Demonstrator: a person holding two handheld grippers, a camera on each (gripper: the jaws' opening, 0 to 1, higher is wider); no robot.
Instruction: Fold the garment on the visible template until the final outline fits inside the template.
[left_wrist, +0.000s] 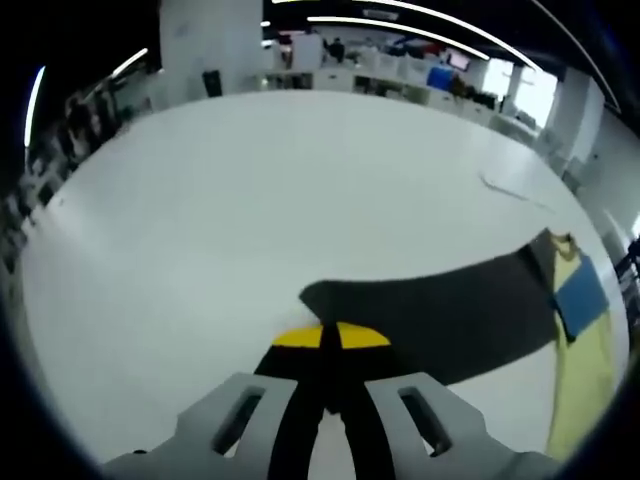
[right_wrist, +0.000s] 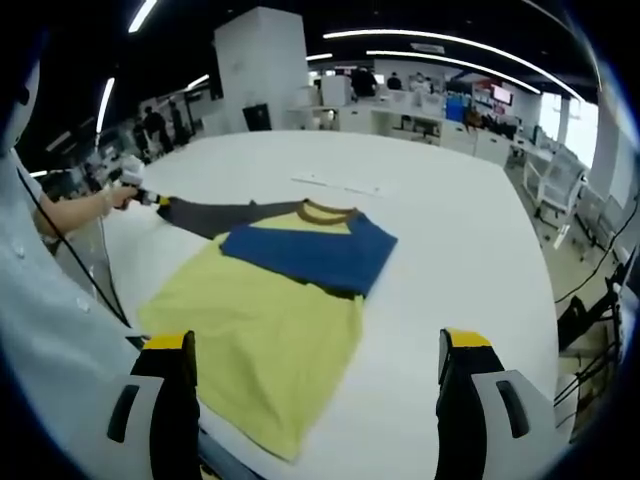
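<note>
Left gripper (left_wrist: 332, 345) clamping half-hidden sleeve (left_wrist: 450, 315)

We see a yellow garment (right_wrist: 260, 340) with one blue sleeve (right_wrist: 310, 255) folded across it, a dark grey sleeve (left_wrist: 450, 310) stretched left, and a brown collar (right_wrist: 322, 211) at the far edge. The table (right_wrist: 450, 260) is white. Both grippers are pale grey with black, yellow-tipped jaws.
</note>
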